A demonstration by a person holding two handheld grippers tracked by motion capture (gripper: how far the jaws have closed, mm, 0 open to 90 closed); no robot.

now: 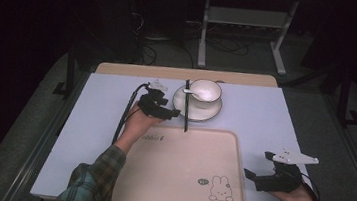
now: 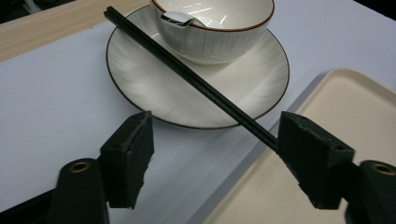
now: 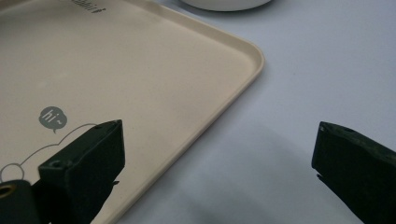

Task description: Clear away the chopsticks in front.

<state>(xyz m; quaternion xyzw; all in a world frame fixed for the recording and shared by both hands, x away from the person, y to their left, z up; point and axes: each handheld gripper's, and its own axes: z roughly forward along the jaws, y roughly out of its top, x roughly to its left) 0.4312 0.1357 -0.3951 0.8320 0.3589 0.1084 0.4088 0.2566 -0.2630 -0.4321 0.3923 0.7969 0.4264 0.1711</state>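
Observation:
A white bowl (image 1: 206, 90) with a white spoon (image 1: 195, 93) in it stands on a white saucer (image 1: 210, 113) at the back of the table. Black chopsticks (image 1: 186, 109) lie across the saucer's left rim, their near end reaching the beige tray (image 1: 179, 171). My left gripper (image 1: 174, 113) is just left of the chopsticks, open. In the left gripper view the chopsticks (image 2: 196, 79) run from the saucer (image 2: 154, 88) down to the right jaw and meet its pad, while the left jaw stands apart; the left gripper (image 2: 217, 154) holds nothing. My right gripper (image 1: 253, 179) rests open off the tray's right edge.
The tray (image 3: 116, 70) carries a rabbit drawing (image 1: 220, 189) near its front right corner. My right gripper (image 3: 217, 163) straddles that tray's rim over the pale mat (image 1: 265, 119). A wooden table edge (image 1: 184, 74) and a metal rack's legs (image 1: 204, 33) lie behind.

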